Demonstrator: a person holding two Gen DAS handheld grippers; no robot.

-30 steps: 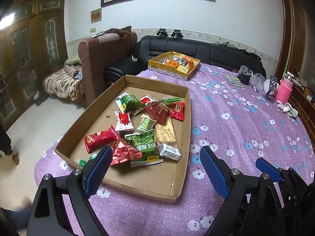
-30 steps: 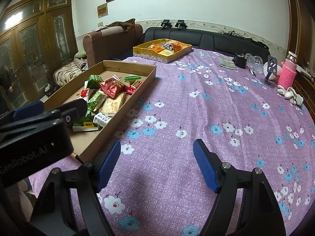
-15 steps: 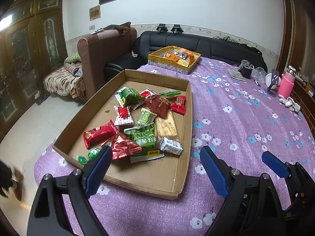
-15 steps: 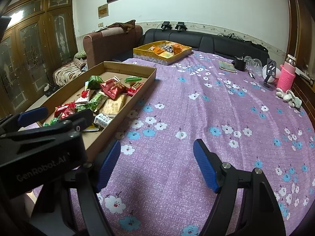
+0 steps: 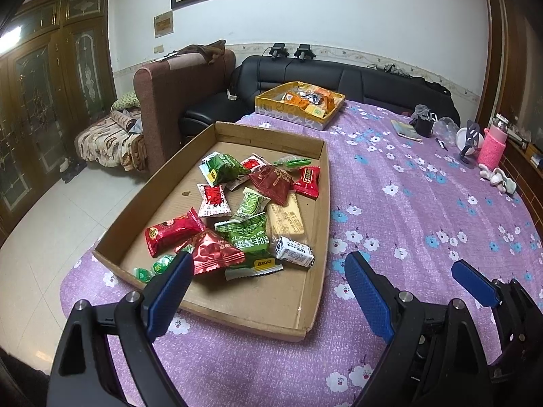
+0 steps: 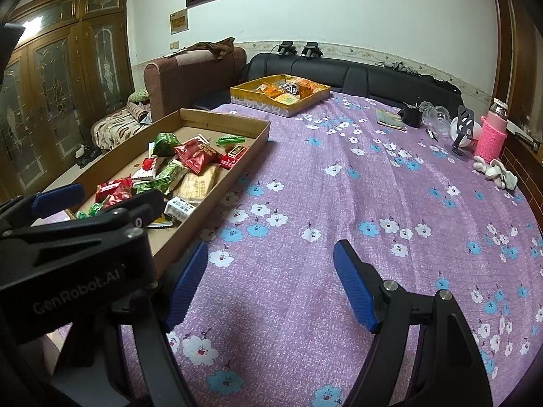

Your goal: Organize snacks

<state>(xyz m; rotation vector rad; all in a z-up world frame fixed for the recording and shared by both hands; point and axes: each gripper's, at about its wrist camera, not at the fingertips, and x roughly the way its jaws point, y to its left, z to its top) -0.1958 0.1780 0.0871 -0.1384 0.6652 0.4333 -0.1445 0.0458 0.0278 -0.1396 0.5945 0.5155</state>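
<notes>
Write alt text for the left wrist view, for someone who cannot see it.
A shallow cardboard tray of mixed wrapped snacks in red, green and beige sits on a purple flowered tablecloth. The left tongs hang open and empty over the tray's near end. A yellow box of more snacks stands farther back, before a black sofa.

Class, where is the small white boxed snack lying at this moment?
In the left wrist view, the small white boxed snack lies inside the cardboard tray, near its right wall, just below the beige biscuit pack and right of the green packet.

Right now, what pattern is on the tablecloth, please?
Purple tablecloth with white and blue flowers; right wrist view.
</notes>
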